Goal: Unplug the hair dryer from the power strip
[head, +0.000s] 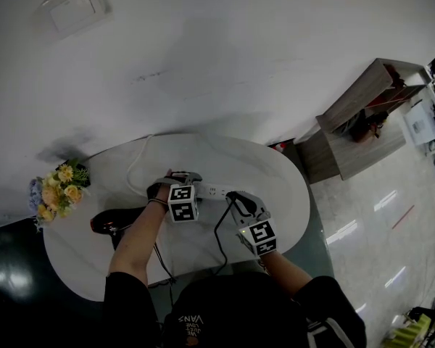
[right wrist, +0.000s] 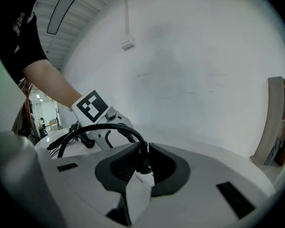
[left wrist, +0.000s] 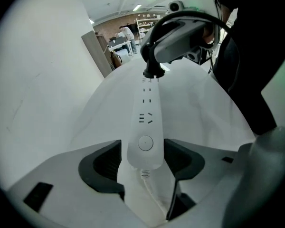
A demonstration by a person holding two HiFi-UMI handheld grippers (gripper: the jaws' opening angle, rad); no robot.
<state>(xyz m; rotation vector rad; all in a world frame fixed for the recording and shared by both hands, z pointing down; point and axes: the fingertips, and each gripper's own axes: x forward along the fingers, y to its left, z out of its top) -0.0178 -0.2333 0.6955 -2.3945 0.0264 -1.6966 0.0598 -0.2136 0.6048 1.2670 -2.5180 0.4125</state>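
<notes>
A white power strip (head: 212, 191) lies on the white oval table (head: 290, 194). My left gripper (left wrist: 142, 158) points steeply down and is shut on the strip's switch end (left wrist: 146, 144). At the strip's far end, my right gripper (right wrist: 142, 163) is shut on the black plug (right wrist: 141, 159). In the left gripper view the plug (left wrist: 152, 72) stands right at the last socket; whether its prongs are out I cannot tell. Its black cord (head: 219, 234) runs off the near table edge. The black hair dryer (head: 112, 223) lies at the table's left.
A bunch of flowers (head: 58, 191) stands at the table's left edge. The strip's white cable (head: 134, 167) loops toward the wall. A wall plate (head: 72, 7) sits high on the white wall. A wooden cabinet (head: 362, 114) stands to the right.
</notes>
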